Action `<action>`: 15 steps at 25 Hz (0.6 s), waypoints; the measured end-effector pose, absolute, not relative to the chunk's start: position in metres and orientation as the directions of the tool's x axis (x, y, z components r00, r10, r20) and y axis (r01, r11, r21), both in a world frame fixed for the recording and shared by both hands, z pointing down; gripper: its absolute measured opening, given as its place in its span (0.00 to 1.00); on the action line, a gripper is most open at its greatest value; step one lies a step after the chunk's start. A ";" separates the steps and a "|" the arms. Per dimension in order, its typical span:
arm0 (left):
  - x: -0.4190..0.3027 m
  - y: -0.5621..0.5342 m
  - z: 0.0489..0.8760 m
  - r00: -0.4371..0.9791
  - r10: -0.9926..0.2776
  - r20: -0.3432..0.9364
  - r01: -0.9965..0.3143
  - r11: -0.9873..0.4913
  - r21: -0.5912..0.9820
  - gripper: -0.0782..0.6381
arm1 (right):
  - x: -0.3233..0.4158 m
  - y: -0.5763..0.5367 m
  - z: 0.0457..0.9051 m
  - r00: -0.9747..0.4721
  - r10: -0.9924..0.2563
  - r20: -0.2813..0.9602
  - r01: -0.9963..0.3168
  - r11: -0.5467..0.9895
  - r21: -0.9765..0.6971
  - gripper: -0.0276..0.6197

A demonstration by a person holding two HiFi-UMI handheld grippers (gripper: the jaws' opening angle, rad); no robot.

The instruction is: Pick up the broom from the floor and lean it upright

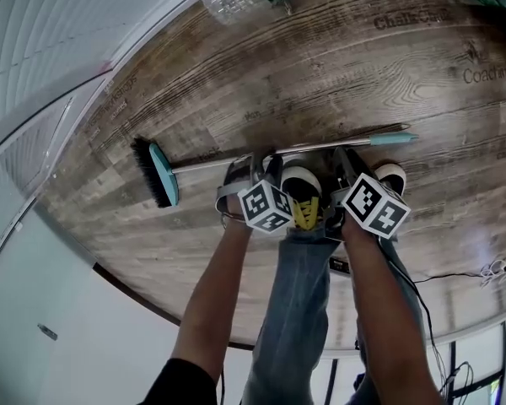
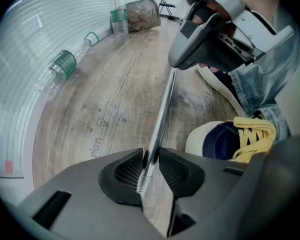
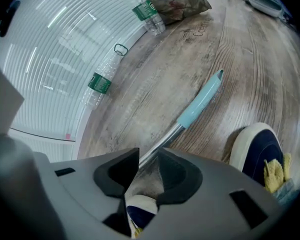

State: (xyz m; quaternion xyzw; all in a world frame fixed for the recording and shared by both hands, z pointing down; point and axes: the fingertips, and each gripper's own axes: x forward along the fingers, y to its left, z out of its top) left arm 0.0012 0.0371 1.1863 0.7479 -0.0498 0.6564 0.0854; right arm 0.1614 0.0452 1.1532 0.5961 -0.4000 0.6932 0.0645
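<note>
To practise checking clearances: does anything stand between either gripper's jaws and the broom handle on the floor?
Nothing visible does. The left gripper straddles the broom handle; the right gripper has it at its jaws' mouth. A shoe stands beside, not across.

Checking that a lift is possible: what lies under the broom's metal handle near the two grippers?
Only wooden floor; the broom handle lies flat on it. Under the left gripper and right gripper, the head view hides that stretch.
</note>
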 end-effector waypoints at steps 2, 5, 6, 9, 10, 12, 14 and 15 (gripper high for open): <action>0.005 0.033 1.179 0.154 0.022 0.988 -0.201 -0.978 0.053 0.27 | 0.166 0.035 1.149 -0.263 -0.410 0.873 -0.567 -0.667 -0.484 0.23; 0.007 0.023 1.170 0.175 0.001 0.984 -0.222 -0.974 0.041 0.27 | 0.168 0.024 1.139 -0.242 -0.438 0.866 -0.576 -0.654 -0.491 0.23; 0.007 0.021 1.166 0.181 -0.004 0.983 -0.230 -0.973 0.039 0.27 | 0.168 0.021 1.135 -0.236 -0.438 0.867 -0.579 -0.654 -0.488 0.23; 0.009 0.010 1.153 0.203 -0.021 0.979 -0.258 -0.966 0.032 0.27 | 0.176 0.007 1.121 -0.206 -0.463 0.862 -0.558 -0.667 -0.493 0.23; 0.011 0.005 1.148 0.214 -0.028 0.976 -0.265 -0.964 0.030 0.26 | 0.180 -0.001 1.116 -0.196 -0.479 0.856 -0.552 -0.668 -0.500 0.23; 0.013 -0.004 1.135 0.233 -0.041 0.972 -0.279 -0.960 0.026 0.26 | 0.182 -0.015 1.103 -0.192 -0.500 0.844 -0.548 -0.659 -0.515 0.23; 0.012 -0.011 1.121 0.241 -0.060 0.969 -0.303 -0.953 0.017 0.26 | 0.177 -0.029 1.087 -0.201 -0.525 0.827 -0.546 -0.641 -0.539 0.23; 0.011 -0.016 1.113 0.243 -0.071 0.968 -0.318 -0.948 0.010 0.26 | 0.175 -0.037 1.077 -0.204 -0.541 0.816 -0.549 -0.627 -0.553 0.23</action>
